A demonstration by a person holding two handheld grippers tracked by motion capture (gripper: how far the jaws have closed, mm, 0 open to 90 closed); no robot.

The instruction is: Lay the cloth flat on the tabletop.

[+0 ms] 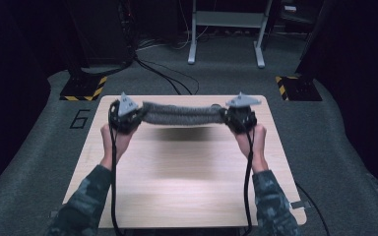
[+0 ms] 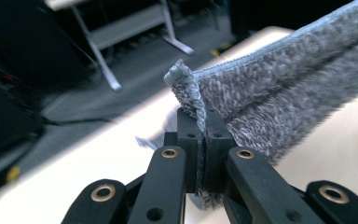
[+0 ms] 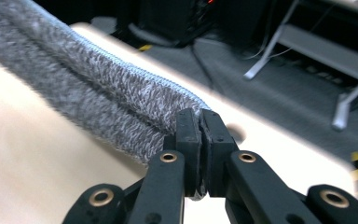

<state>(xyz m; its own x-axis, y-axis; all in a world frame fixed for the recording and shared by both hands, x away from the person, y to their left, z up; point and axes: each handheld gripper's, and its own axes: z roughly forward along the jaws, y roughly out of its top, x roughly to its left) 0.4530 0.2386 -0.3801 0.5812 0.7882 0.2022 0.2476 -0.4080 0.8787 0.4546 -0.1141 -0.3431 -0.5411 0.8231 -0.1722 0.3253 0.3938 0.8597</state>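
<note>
High view: a person in camouflage-patterned sleeves is holding a grey towel point(image 1: 179, 114) stretched between two tools above a pale wooden tabletop point(image 1: 187, 172), the left hand-held gripper point(image 1: 127, 117) pinching one end and the right hand-held gripper point(image 1: 237, 117) pinching the other, so that the cloth is hanging as a bunched band clear of the wood, its blurred shadow falling just beneath; holding both ends apart looks meant to pull the fabric taut, perhaps for spreading or folding. Grey carpet is surrounding the tabletop, hazard-striped floor plates point(image 1: 84, 88) are sitting at the back corners, and a light metal frame point(image 1: 226, 29) is standing in the dark room behind. Left gripper view: the left hand-held gripper point(image 2: 204, 140) is clenching a corner of the towel point(image 2: 279, 93), a twisted tip of hemmed edge poking up past the closed jaws while the plush cloth is running off to the right over the pale wood. Right gripper view: the right hand-held gripper point(image 3: 200, 135) is likewise clamping the towel point(image 3: 98, 93) at its end, the stitched hem running away to the upper left, with carpet and frame legs blurring behind.
</note>
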